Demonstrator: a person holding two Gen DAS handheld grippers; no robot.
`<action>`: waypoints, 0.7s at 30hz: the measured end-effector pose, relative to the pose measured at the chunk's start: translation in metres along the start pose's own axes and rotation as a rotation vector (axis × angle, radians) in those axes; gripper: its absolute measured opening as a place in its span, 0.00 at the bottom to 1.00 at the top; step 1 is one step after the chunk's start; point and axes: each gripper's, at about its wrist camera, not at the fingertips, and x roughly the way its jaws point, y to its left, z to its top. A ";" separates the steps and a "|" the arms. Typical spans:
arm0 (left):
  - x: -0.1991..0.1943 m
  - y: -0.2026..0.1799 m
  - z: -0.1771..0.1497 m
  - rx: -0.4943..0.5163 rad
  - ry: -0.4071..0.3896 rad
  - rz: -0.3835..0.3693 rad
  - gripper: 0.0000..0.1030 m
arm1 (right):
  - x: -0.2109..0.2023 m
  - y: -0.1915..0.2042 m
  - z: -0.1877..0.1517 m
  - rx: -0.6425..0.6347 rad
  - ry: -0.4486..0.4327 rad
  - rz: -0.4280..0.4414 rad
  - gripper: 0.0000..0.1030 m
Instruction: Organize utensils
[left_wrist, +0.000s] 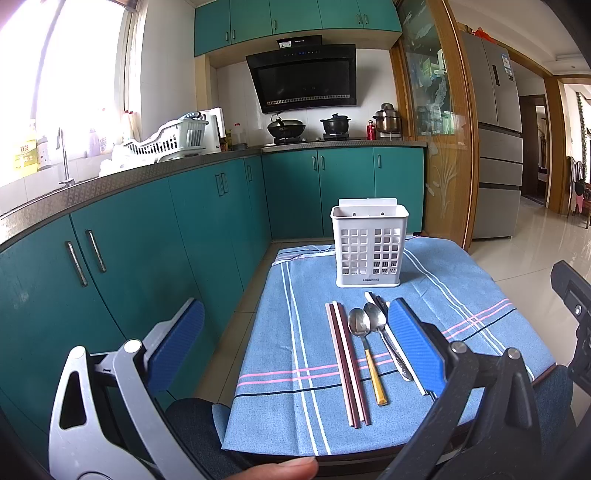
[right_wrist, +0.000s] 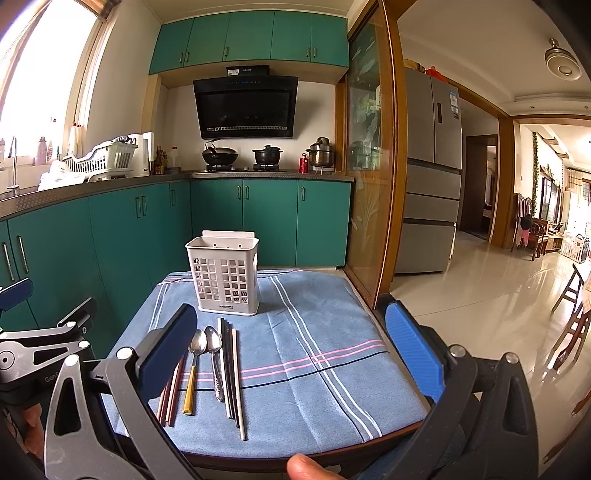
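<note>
- Left gripper (left_wrist: 295, 347): fingers spread wide, nothing between them; it hangs above the near edge of the blue striped cloth (left_wrist: 461, 291).
- On the cloth, left to right: pink-and-white chopsticks (left_wrist: 347, 365); a yellow-handled spoon (left_wrist: 364, 343); a steel spoon (left_wrist: 384, 332); a dark-and-white chopstick pair (right_wrist: 233, 376), how many sticks is hard to say; all lie side by side, pointing toward the holder.
- White slotted utensil holder (left_wrist: 369, 245) stands upright just beyond the utensil tips.
- Right gripper (right_wrist: 295, 354): likewise wide open and empty; its left pad covers part of the pink chopsticks in its own view.
</note>
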 end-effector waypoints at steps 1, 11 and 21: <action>0.001 0.001 -0.005 0.000 0.000 0.000 0.96 | 0.000 0.000 0.000 0.000 0.000 0.000 0.97; 0.002 0.001 -0.009 0.000 -0.001 0.000 0.96 | 0.000 0.000 0.001 0.001 -0.001 0.002 0.97; 0.002 0.001 -0.009 0.000 0.000 0.000 0.96 | -0.002 0.003 0.003 0.001 -0.001 0.007 0.97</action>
